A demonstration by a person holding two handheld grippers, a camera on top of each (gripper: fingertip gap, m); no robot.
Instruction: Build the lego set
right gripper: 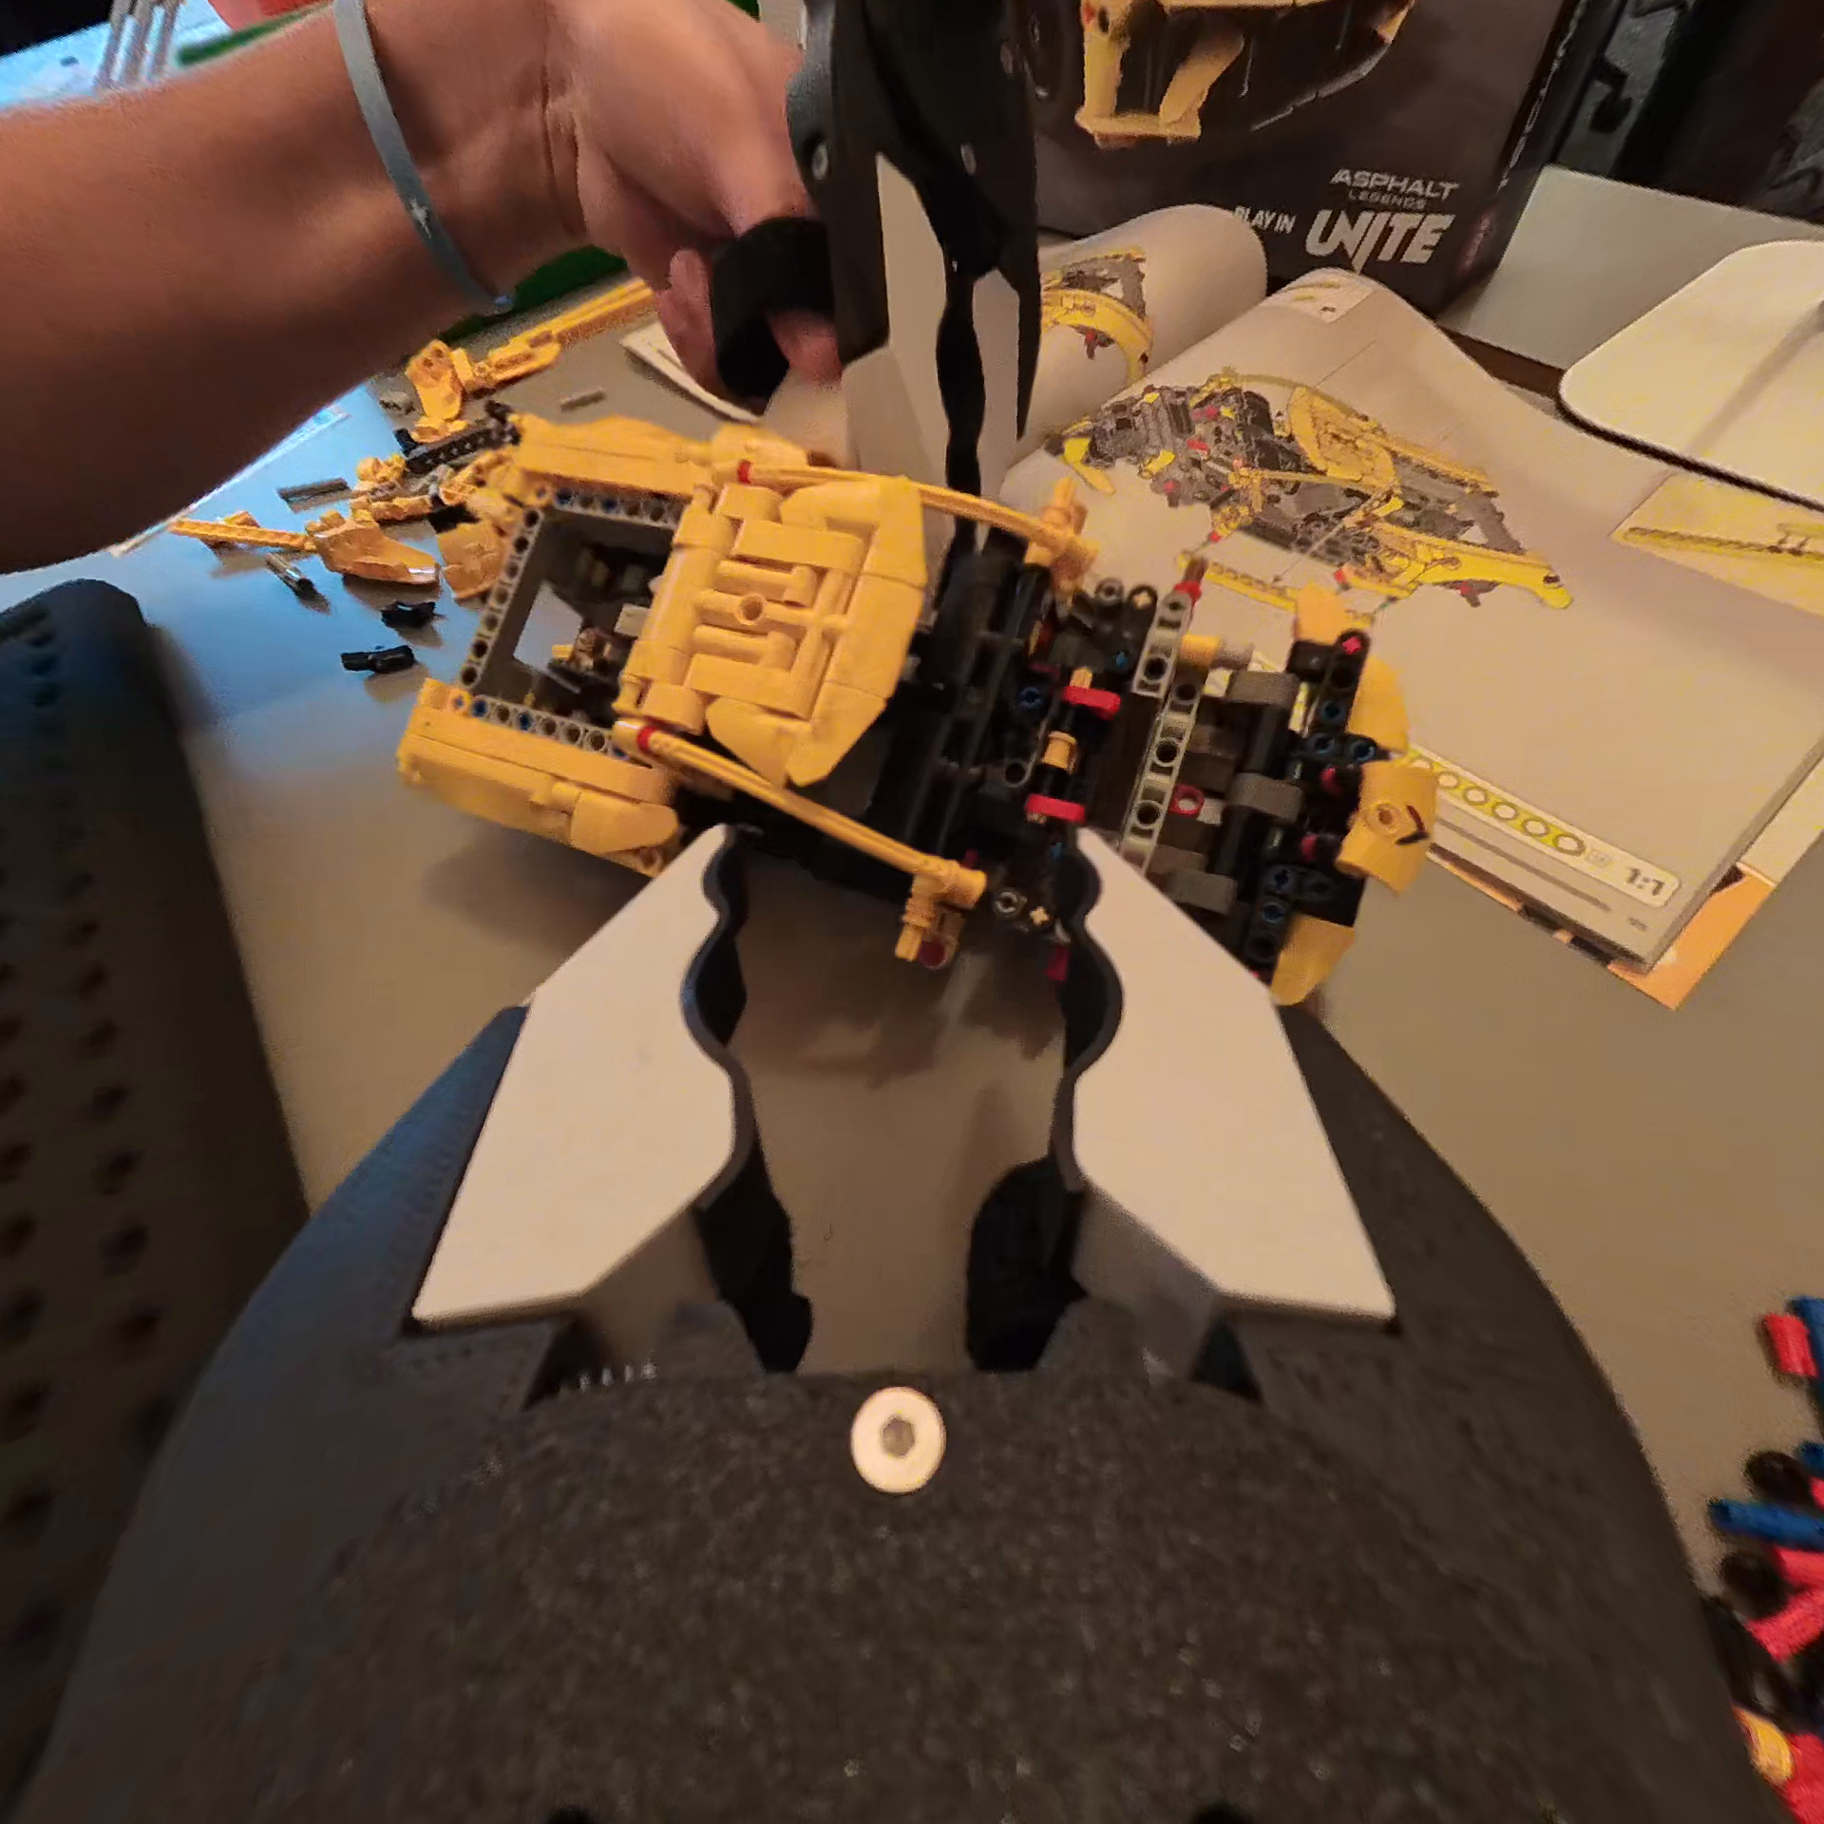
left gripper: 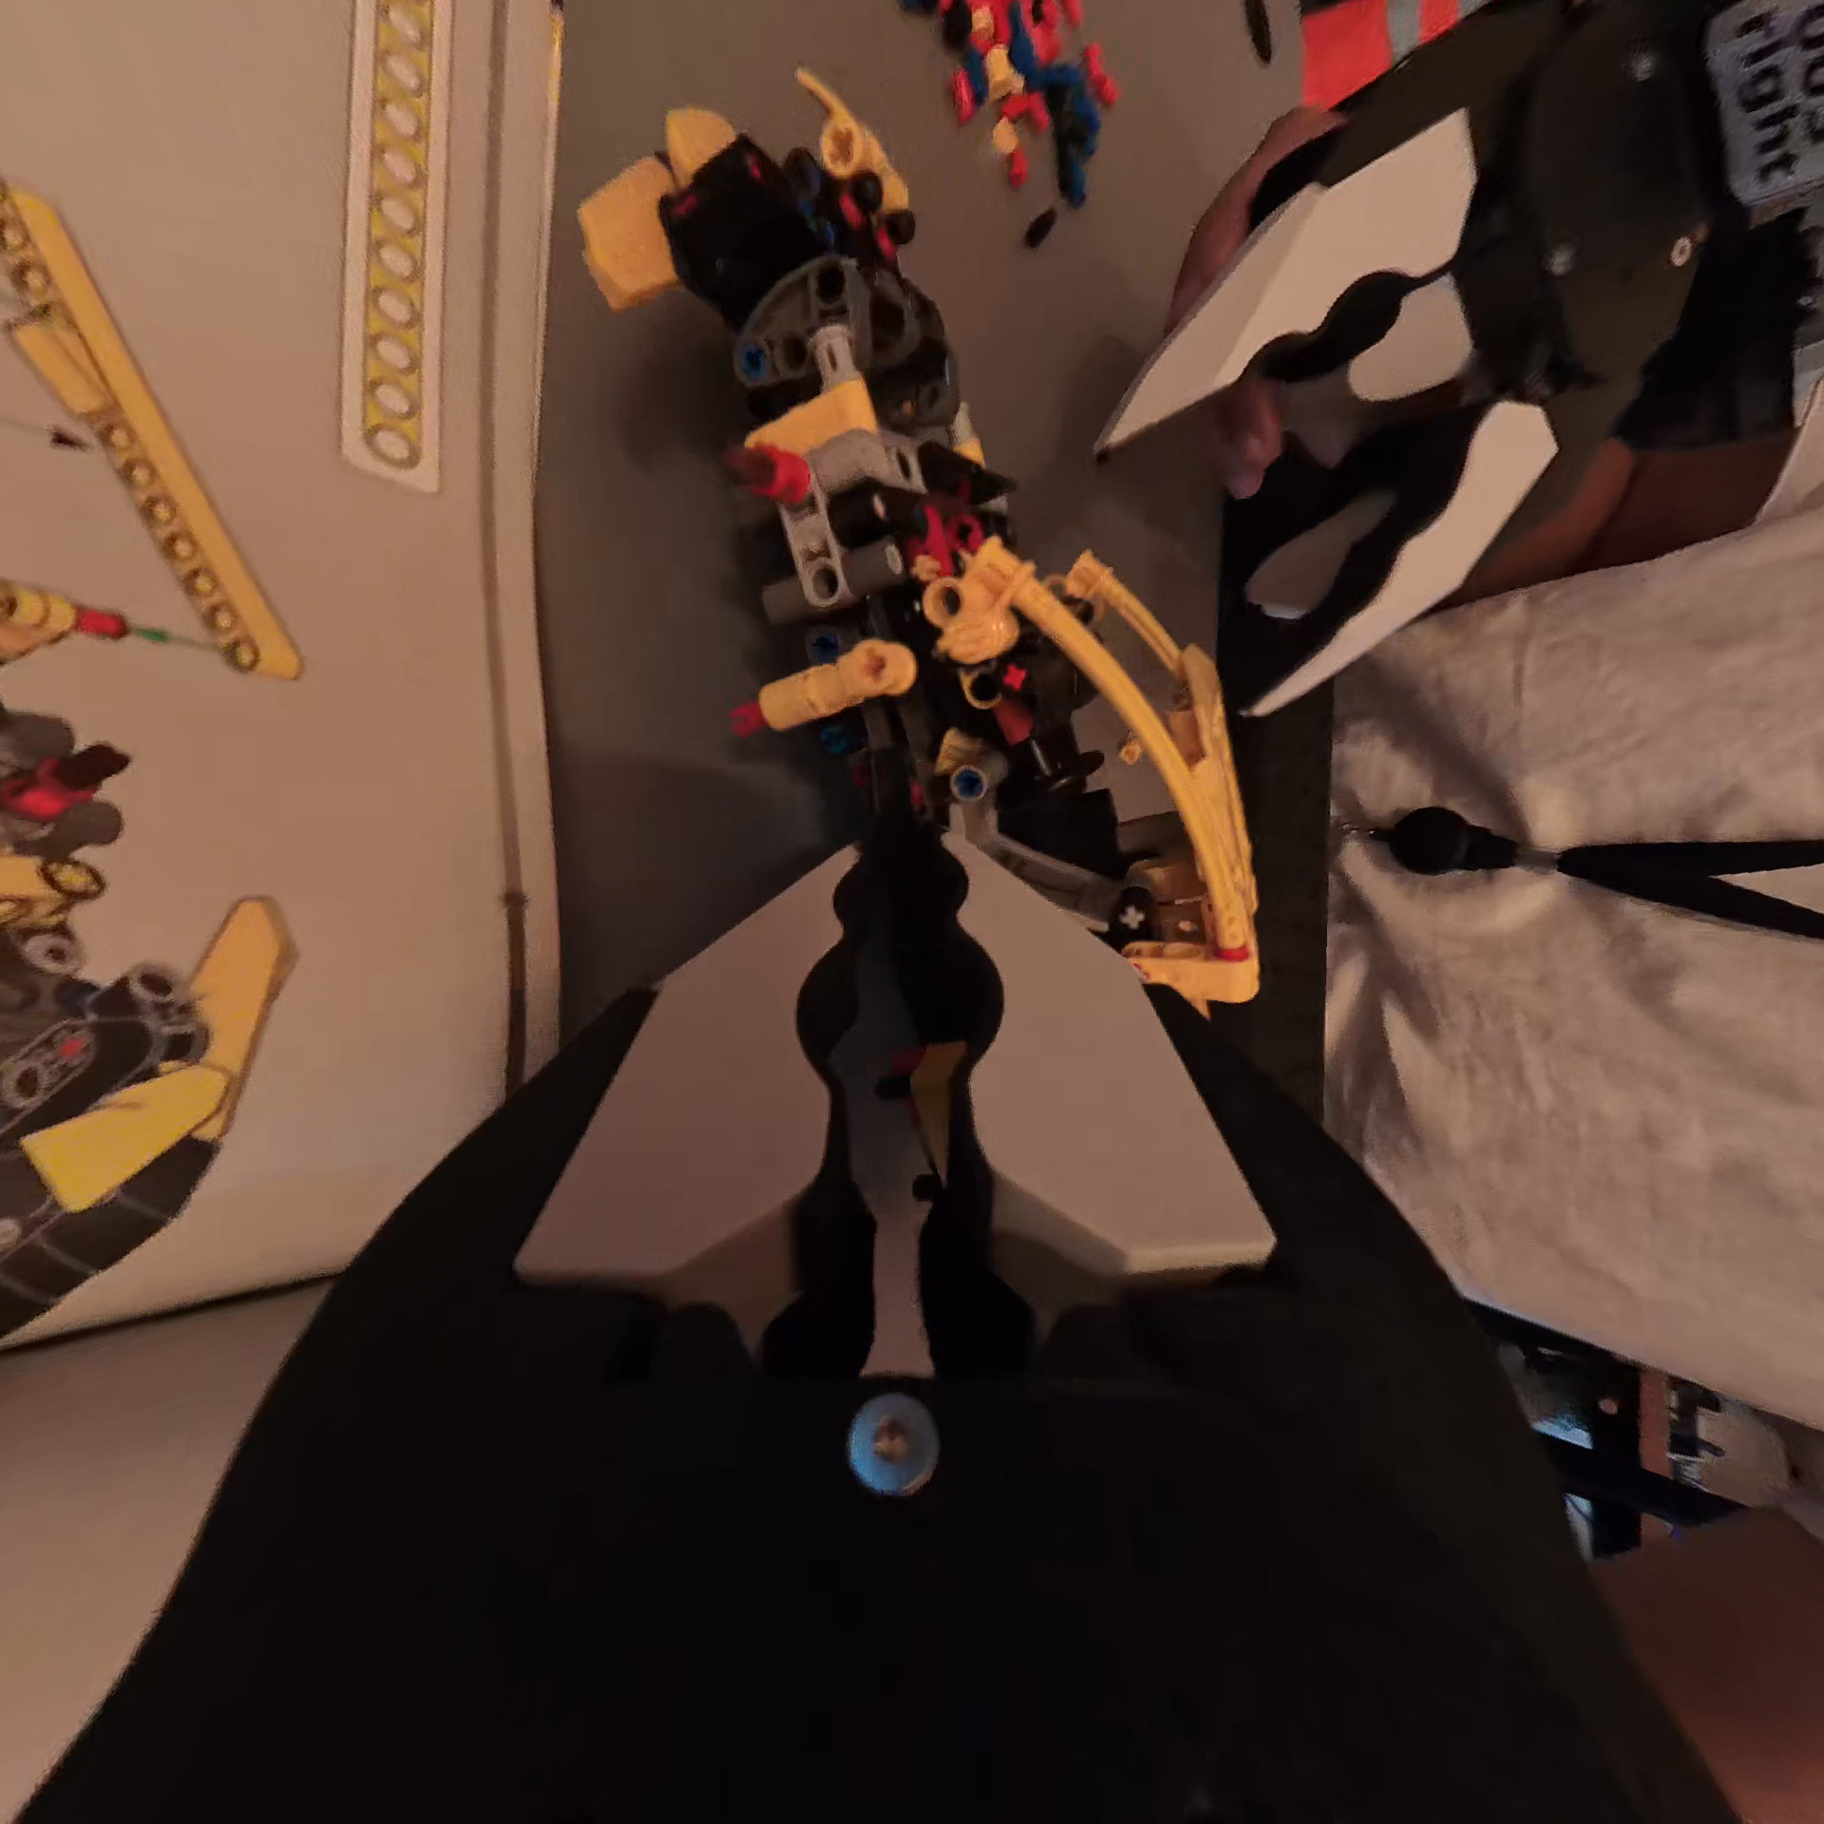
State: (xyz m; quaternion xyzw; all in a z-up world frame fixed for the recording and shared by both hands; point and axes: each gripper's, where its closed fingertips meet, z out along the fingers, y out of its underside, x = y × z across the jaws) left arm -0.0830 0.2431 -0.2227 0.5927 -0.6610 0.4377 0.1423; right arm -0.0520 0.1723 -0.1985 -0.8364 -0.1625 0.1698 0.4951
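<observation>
Yellow and black plastic make up the half-built lego car (right gripper: 888, 711), a long model of beams, pins and curved panels. In the right wrist view it sits tilted, its tail end low toward the grey desk (right gripper: 1481, 1135) and its open front end over the instruction booklet (right gripper: 1481, 691); whether it touches either I cannot tell.

The left claw (left gripper: 893, 869) comes down on it from above and is clamped on a black beam near the model's middle, its white fingers nearly together around that thin part. This grip looks meant to steady the whole model and turn one flank toward the other hand.

The right claw (right gripper: 893, 869) has its jaws apart and holds nothing. Its tips sit just beside the near flank, by the thin yellow curved rod (right gripper: 809, 799) and the red and black pins, so I judge it is lining up to press or adjust something there.

The booklet lies open beyond the model, its printed drawing of the car facing the builder for comparison. Loose yellow panels (right gripper: 365, 543) lie spread on the desk at the far left, and a heap of small red, blue and black pins (right gripper: 1777, 1540) waits at the right edge, within easy reach. The dark set box (right gripper: 1283, 148) stands at the back.
</observation>
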